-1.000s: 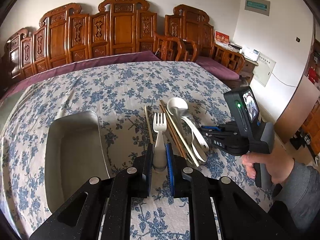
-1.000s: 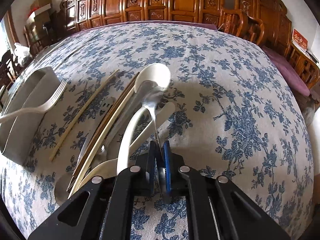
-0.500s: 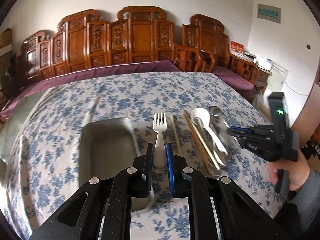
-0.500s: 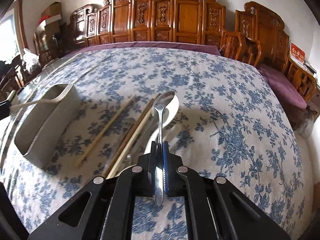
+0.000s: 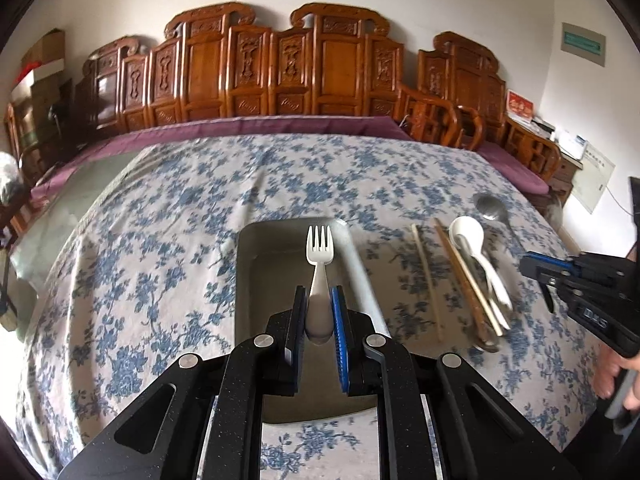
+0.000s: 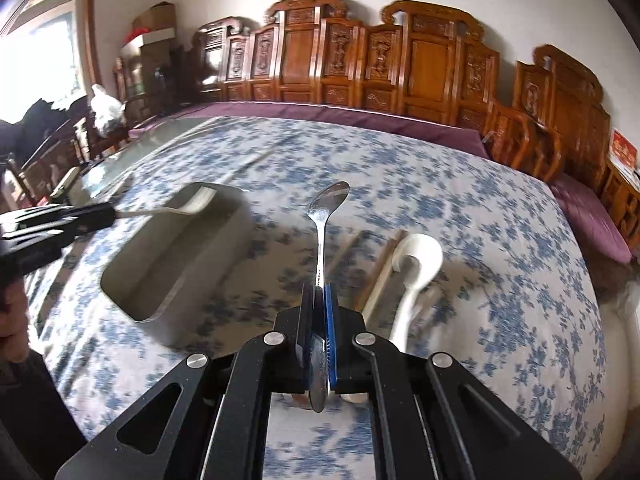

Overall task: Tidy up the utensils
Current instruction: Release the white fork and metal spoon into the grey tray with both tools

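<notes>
Both cams ride my grippers, looking forward and down along the fingers, close above the floral tablecloth [image 5: 168, 248]. My left view faces the carved wooden bench [image 5: 280, 72]; my right view faces it too, from further right. Both share the metal tray [image 5: 280, 264], the white spoon [image 6: 416, 264] and the bench.

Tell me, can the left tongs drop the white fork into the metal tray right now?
Probably yes. The left tongs grip the white fork by its handle, and it hangs right above the open metal tray. Nothing shows inside the tray, and the right tongs with the metal spoon are off to the side.
</notes>
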Demonstrator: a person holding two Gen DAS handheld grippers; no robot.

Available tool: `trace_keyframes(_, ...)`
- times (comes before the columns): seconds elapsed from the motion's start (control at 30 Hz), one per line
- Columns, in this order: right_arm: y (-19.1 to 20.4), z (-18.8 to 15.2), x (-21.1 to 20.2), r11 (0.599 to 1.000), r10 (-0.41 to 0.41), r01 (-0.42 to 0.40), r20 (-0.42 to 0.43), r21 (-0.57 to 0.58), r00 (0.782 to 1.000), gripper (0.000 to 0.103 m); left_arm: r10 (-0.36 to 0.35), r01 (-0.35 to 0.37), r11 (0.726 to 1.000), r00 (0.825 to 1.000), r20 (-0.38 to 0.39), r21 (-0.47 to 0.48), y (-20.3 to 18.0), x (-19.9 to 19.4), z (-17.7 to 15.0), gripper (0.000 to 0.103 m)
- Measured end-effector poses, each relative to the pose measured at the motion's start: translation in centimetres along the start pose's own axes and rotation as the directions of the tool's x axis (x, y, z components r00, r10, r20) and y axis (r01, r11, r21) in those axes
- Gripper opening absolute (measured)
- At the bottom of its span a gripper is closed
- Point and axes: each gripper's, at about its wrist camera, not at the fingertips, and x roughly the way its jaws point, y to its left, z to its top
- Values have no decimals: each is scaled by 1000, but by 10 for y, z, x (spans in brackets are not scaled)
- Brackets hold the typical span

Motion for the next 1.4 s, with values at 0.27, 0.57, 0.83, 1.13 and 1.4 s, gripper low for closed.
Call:
trace_keyframes(0.27,44,13,7,997,53,-54,-20,-51,998,7,13,-15,999,997,-78,-29,18,31,-9,11)
trace_keyframes(0.57,74,25,22,992,86,-90,-53,-91,995,7,4,-10,999,991,-130,-47,28,48,-8,17)
trace_keyframes(0.83,95,34,39,988,119,-126,-76,-94,990,7,11,-17,998,996,-86,-65,44,31,3,29)
trace_keyframes(1.13,119,40,74,982,168,-176,-115,-65,979,7,60,-65,993,997,-55,-97,71,21,10,30)
trace_keyframes(1.4,132,40,105,979,195,-203,-157,-33,968,7,79,-84,991,995,-56,-101,78,21,11,30)
